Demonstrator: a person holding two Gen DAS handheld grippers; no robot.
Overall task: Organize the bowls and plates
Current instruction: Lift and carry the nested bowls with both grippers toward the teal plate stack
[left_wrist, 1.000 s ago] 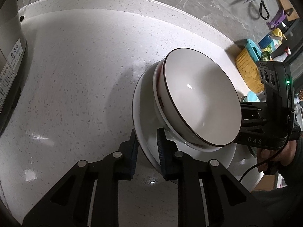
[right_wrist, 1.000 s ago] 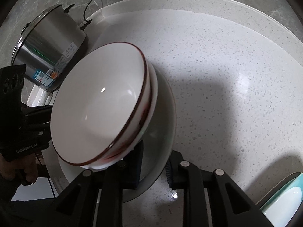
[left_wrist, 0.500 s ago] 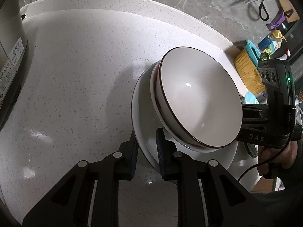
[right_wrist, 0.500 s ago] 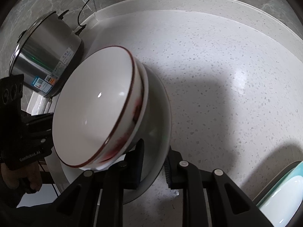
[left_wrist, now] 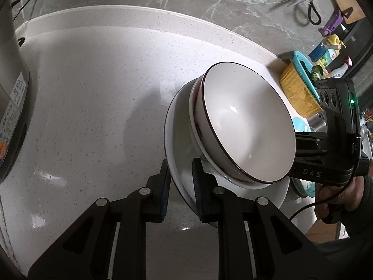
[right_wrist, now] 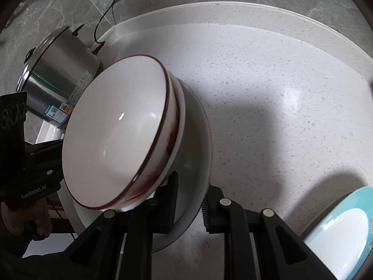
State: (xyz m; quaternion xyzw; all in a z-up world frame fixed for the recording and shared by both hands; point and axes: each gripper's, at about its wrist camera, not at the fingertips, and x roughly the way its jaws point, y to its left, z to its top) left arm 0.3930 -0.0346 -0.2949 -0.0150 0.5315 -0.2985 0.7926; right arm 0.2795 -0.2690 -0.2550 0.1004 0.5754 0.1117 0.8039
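A white plate (left_wrist: pixel 179 140) carries two stacked white bowls with dark red rims (left_wrist: pixel 244 126). The stack is held above the white speckled counter (left_wrist: pixel 93 93). My left gripper (left_wrist: pixel 179 186) is shut on the plate's near rim. My right gripper (right_wrist: pixel 188 203) is shut on the opposite rim of the same plate (right_wrist: pixel 198 144), with the bowls (right_wrist: pixel 116 135) leaning to its left. Each gripper shows in the other's view: the right one (left_wrist: pixel 331 149) and the left one (right_wrist: pixel 28 163).
A steel cooker (right_wrist: pixel 58 77) with a power cord stands at the counter's left. A teal plate (right_wrist: pixel 345 228) lies to the right. A yellow and teal basket (left_wrist: pixel 300 88), bottles and hanging scissors (left_wrist: pixel 310 2) are at the far right by the marble wall.
The plate with the bowls has shifted slightly, carried by both grippers; the cooker looms a little nearer in the right wrist view. Both grips are unchanged.
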